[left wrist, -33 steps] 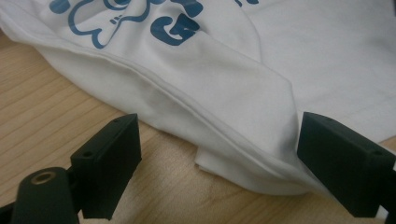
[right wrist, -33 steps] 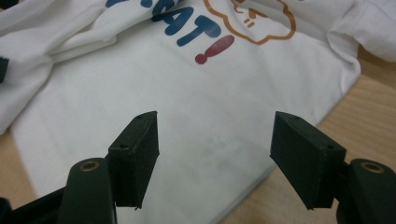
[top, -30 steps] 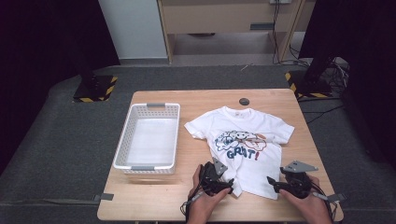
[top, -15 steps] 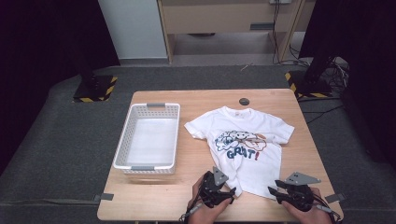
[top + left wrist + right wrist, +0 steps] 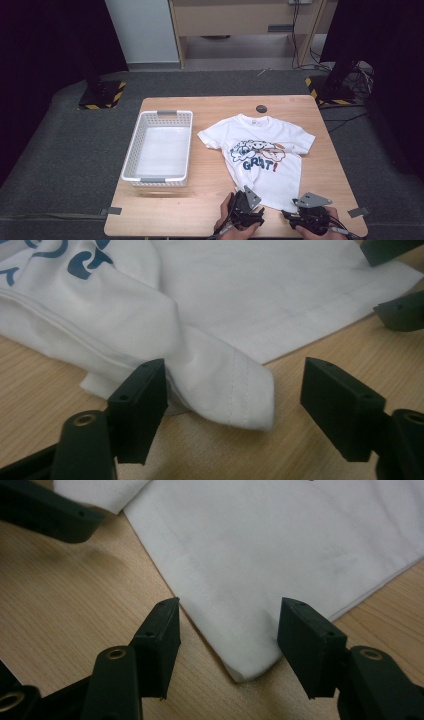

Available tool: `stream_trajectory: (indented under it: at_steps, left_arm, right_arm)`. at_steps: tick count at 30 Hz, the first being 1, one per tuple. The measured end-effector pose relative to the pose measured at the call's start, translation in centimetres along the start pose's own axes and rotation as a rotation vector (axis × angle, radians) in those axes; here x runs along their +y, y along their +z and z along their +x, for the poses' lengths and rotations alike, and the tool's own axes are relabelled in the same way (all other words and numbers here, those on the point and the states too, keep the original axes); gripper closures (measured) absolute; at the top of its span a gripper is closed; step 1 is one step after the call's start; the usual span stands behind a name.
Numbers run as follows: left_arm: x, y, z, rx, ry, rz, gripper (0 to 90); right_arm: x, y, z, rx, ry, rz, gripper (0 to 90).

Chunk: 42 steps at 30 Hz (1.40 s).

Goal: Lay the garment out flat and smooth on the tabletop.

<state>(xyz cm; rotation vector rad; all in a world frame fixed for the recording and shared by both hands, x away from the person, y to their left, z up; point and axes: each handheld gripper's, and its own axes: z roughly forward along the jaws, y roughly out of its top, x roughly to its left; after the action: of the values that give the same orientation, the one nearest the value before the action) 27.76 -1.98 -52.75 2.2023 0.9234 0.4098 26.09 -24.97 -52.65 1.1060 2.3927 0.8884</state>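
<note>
Your white T-shirt (image 5: 267, 155) lies flat on the counter (image 5: 210, 210), printed side up, just beside the white basket (image 5: 159, 149) and with its hem toward you. Your left tool (image 5: 235, 390) sits at the shirt's near left corner, jaws apart with the folded hem corner lying between them; one jaw touches the cloth, the other stands clear, so nothing is clamped. Your right tool (image 5: 227, 630) sits at the shirt's near right corner, jaws just opened wider and apart, the corner between them and not pinched. Both tools (image 5: 247, 212) (image 5: 307, 216) rest low at the shirt's hem.
</note>
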Motion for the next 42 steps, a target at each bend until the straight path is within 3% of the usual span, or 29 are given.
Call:
stream_trajectory:
  at_steps: [11, 14, 18, 23, 26, 30, 34, 36, 42]
  left_arm:
    - [0.2, 0.1, 1.7, -0.006, 0.027, 0.003, 69.6]
    - [0.3, -0.2, 2.2, -0.009, 0.026, -0.001, 77.2]
    - [0.8, -1.3, 2.9, -0.003, 0.023, -0.025, 80.1]
    - [0.9, -2.2, 4.5, 0.05, 0.031, -0.03, 80.6]
    - [0.3, -1.8, 5.3, 0.032, 0.001, 0.003, 79.9]
    - [0.5, -1.9, 5.4, 0.033, 0.001, -0.007, 78.6]
    - [0.5, -1.8, 5.4, 0.036, 0.01, -0.003, 78.5]
    - [0.4, -1.8, 5.4, 0.032, 0.008, 0.001, 78.5]
    - [0.5, -2.5, 5.5, 0.028, 0.007, -0.007, 79.1]
  right_arm:
    - [-0.4, -0.2, -0.8, -0.025, 0.004, -0.026, 75.8]
    - [-0.3, -0.2, -1.1, -0.019, 0.009, -0.029, 81.3]
    - [-0.1, -1.0, -1.7, -0.03, 0.018, -0.047, 84.2]
    - [-0.8, -1.6, -3.0, -0.059, 0.043, -0.028, 84.4]
    - [-1.2, -1.2, -3.7, -0.053, 0.07, -0.009, 76.8]
    - [-1.0, -2.4, -4.1, -0.076, 0.117, -0.066, 63.0]
    - [-1.3, -2.4, -4.2, -0.099, 0.14, -0.042, 57.7]
    - [-1.3, -2.5, -4.6, -0.113, 0.176, -0.057, 58.1]
    - [-1.5, -1.4, -4.0, -0.09, 0.151, -0.018, 59.3]
